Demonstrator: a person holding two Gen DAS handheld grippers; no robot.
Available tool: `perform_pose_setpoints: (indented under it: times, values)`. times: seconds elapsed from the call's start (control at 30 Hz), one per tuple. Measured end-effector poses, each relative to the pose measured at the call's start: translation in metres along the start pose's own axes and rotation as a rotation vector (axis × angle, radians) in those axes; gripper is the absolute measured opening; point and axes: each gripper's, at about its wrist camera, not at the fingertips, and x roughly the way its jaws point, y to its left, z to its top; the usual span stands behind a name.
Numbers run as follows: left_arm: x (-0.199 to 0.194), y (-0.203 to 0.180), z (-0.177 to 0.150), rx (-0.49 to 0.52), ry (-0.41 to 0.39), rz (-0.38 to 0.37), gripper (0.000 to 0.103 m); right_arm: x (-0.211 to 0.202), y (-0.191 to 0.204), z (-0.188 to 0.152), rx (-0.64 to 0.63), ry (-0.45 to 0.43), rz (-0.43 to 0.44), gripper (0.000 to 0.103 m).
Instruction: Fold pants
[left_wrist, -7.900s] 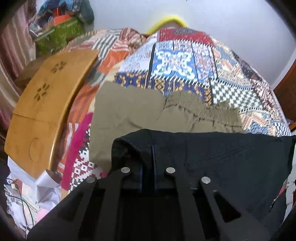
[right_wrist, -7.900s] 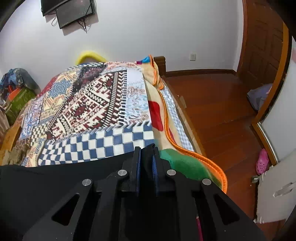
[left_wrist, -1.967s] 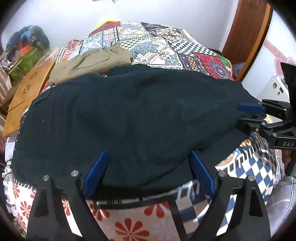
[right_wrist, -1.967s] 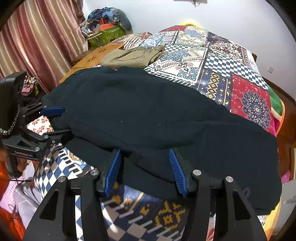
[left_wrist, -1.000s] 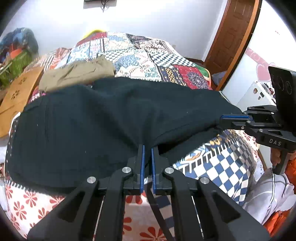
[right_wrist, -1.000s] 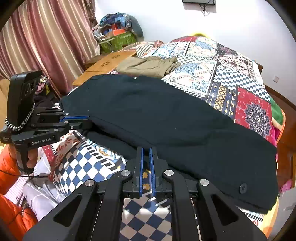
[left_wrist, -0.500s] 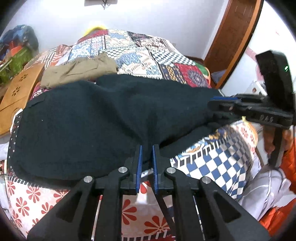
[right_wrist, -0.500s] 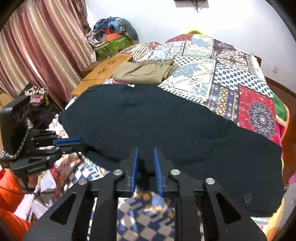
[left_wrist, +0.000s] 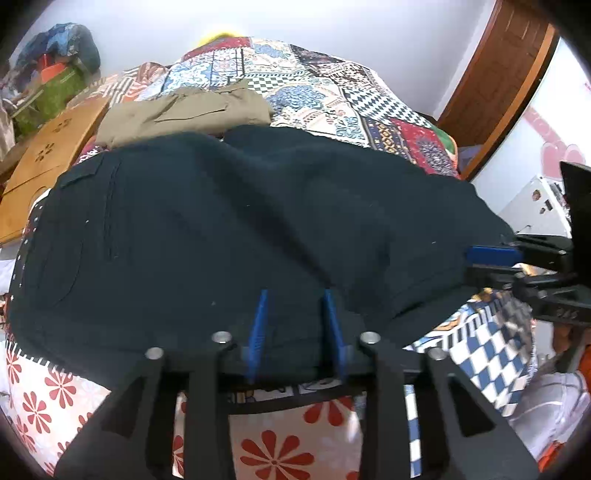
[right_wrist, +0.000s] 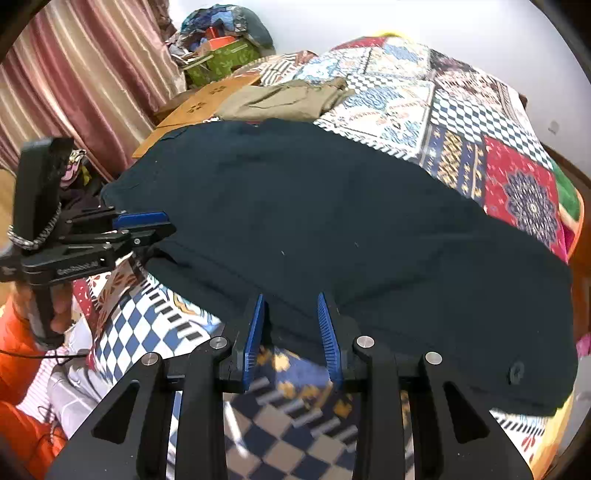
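pants (left_wrist: 258, 221): soft, limp, likely light; grip near hem between fingers
left gripper (left_wrist: 295, 325): opening, cloth between, unpinched
right gripper (right_wrist: 291, 328): opening, hem between, unpinched

Both handheld grippers are matte black frames with triangular cut-outs and round silver screws. The left gripper (left_wrist: 295, 325) and right gripper (right_wrist: 291, 332) carry ribbed blue pads (right_wrist: 255, 332) inside their jaws (white lettering marks the side). A braided cord (right_wrist: 35, 236) loops round one handle. The person wears orange sleeves (right_wrist: 14, 332).
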Motion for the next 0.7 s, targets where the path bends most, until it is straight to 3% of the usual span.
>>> perform_pose_setpoints:
  times: [0.03, 0.13, 0.27, 0.4, 0.47, 0.7]
  values:
    - [0.0, 0.003, -0.002, -0.004, -0.005, 0.009, 0.047, -0.001, -0.001, -0.001, 0.003, 0.003, 0.001, 0.027]
    - [-0.004, 0.015, -0.007, -0.039, 0.003, -0.007, 0.055, -0.008, -0.004, -0.004, 0.008, 0.017, -0.006, 0.027]
    - [-0.02, 0.032, -0.002, -0.079, 0.001, 0.014, 0.056, -0.02, -0.007, 0.006, 0.007, 0.018, -0.015, 0.028]
    - [-0.044, 0.056, 0.012, -0.11, -0.068, 0.072, 0.056, -0.035, -0.009, 0.029, -0.006, -0.046, -0.024, 0.041]
    - [-0.055, 0.072, 0.023, -0.12, -0.103, 0.118, 0.056, -0.037, -0.009, 0.045, -0.024, -0.078, -0.04, 0.043]
    - [-0.062, 0.131, 0.066, -0.156, -0.136, 0.213, 0.056, -0.016, -0.011, 0.104, -0.077, -0.131, -0.042, 0.045]
